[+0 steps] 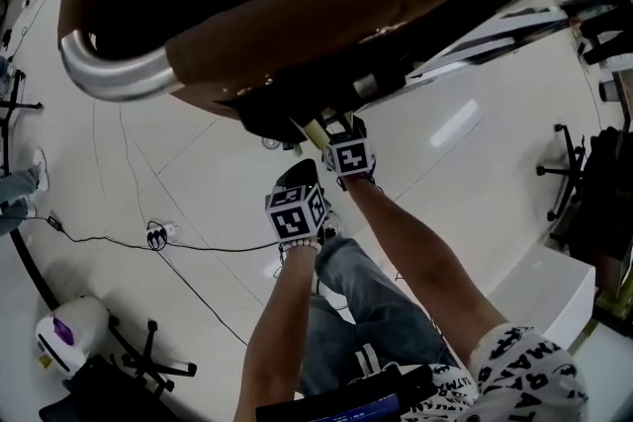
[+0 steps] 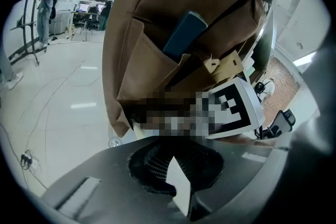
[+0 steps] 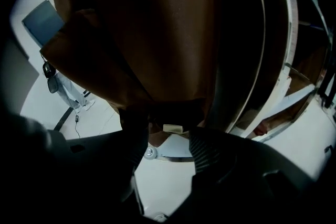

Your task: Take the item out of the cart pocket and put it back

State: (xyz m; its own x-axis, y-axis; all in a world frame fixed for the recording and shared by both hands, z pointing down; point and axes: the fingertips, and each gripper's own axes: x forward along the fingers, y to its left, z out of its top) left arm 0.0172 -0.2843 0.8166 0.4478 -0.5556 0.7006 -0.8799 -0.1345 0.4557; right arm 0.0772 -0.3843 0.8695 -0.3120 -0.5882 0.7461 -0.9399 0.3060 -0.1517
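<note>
Brown fabric cart pocket (image 2: 149, 68) holds the blue flat item (image 2: 184, 34), whose long axis slants up out of the opening. The item lies above both grippers. The right gripper (image 3: 165, 136), jaws wide apart and empty, sits nearer; the left gripper (image 2: 176, 181) looks closed on nothing

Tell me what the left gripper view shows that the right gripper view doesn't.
Only the left gripper view: a black-and-white marker cube and the open pocket mouth with a blue flat item standing in it. Only the right gripper view: the right claw, jaws apart, nothing gripped. Both: the cart's brown fabric, a caster wheel and the pale floor.
</note>
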